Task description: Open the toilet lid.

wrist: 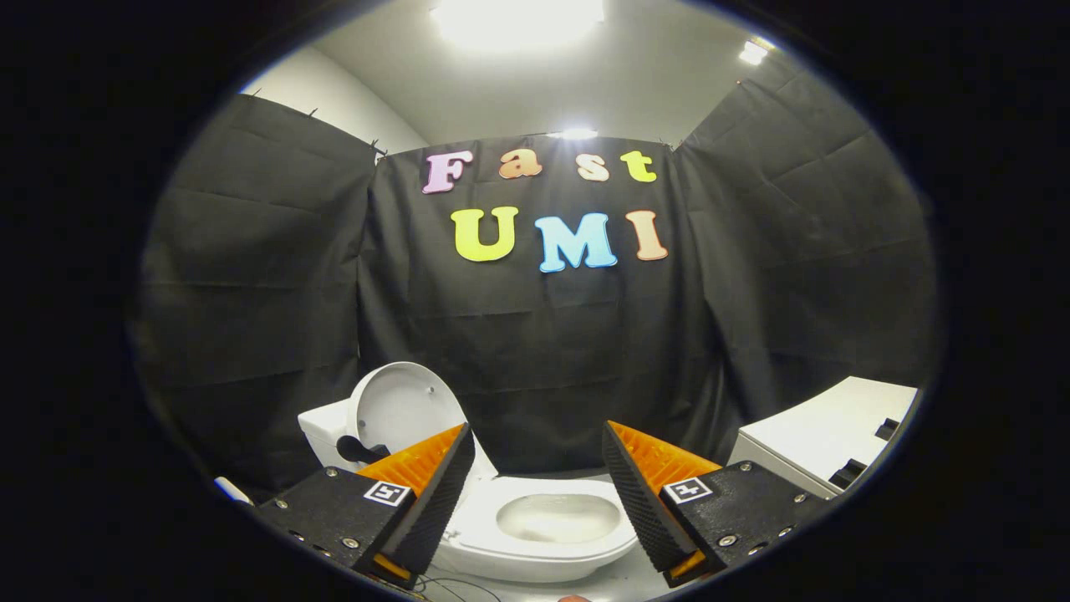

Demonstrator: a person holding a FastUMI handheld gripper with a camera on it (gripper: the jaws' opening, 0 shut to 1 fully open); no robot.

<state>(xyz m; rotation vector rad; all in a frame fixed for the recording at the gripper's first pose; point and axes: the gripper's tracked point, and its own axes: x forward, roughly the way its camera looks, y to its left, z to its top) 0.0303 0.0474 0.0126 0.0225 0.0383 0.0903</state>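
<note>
A white toilet (543, 548) stands low, just ahead of and between my fingers. Its lid (405, 410) is raised upright, leaning back against the white tank (324, 435) beyond my left finger. The seat ring (489, 502) lies down around the open bowl (558, 517). My gripper (539, 443) is open, its orange and black fingers (435, 472) spread wide apart above the toilet, holding nothing and touching nothing.
A white cabinet or counter (827, 439) with dark slots stands to the right, beyond my right finger. Black cloth walls close the booth behind and on both sides. A thin cable (456, 585) lies on the floor in front of the toilet.
</note>
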